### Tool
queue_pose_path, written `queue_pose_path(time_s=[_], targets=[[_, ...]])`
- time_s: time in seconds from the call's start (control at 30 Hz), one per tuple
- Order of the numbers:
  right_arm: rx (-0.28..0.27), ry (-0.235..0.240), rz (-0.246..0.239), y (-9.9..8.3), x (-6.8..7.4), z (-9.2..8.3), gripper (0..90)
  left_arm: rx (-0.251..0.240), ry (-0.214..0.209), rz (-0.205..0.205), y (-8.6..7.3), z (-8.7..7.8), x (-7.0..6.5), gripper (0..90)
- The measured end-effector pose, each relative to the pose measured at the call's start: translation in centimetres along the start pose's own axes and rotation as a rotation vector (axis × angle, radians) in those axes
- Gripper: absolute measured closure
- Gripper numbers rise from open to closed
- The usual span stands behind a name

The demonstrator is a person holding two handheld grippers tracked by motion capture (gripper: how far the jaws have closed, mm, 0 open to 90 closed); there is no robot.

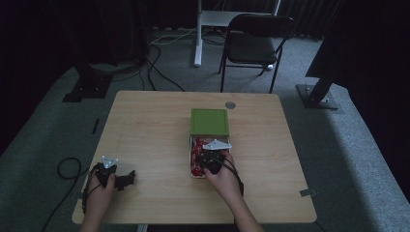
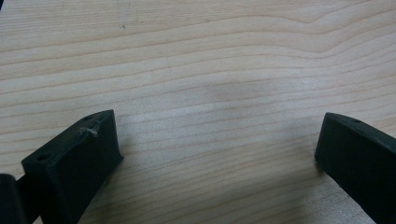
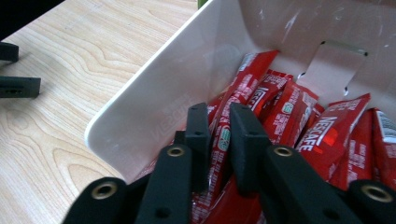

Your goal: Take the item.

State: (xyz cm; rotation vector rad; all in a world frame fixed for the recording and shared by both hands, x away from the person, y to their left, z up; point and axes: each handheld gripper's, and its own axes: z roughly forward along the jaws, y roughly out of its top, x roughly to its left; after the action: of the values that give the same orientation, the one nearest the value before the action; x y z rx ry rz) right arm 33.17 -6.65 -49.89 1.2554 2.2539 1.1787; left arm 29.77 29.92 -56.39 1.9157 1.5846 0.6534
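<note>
Inside, white box [image 3: 154,107] holds red sachets [image 3: 322,135]; right jaws pinch one.

You had glossy red foil sachets [image 3: 261,100] in a smooth white plastic box [image 3: 154,107] on the matt, pale wood-grain table [image 2: 196,56].

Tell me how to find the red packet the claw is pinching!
Find the white box with the green lid mid-table. Red coffee sticks are packed inside. Yours is the red stick squeezed between the right claw; the rest lie loose.
</note>
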Motion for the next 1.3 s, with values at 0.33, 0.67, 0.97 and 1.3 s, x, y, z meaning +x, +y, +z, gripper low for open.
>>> queue_pose_path(time_s=[0.33, 0.67, 0.97, 1.3], targets=[[-0.029, 0.007, 0.025, -0.1, -0.5, -1.1, 83.1, 0.000, 0.000, 0.000, 0.0, 0.0, 0.0, 0.4], [-0.060, 0.007, 0.033, -0.1, -1.3, -2.8, 84.8, 0.000, 0.000, 0.000, 0.0, 0.0, 0.0, 0.4], [-0.084, 0.016, 0.043, -0.1, -1.9, -4.3, 85.4, 0.000, 0.000, 0.000, 0.0, 0.0, 0.0, 0.4], [-0.104, 0.053, 0.065, -0.6, -2.4, -6.2, 85.4, 0.001, 0.000, 0.000, 0.0, 0.0, 0.0, 0.4]])
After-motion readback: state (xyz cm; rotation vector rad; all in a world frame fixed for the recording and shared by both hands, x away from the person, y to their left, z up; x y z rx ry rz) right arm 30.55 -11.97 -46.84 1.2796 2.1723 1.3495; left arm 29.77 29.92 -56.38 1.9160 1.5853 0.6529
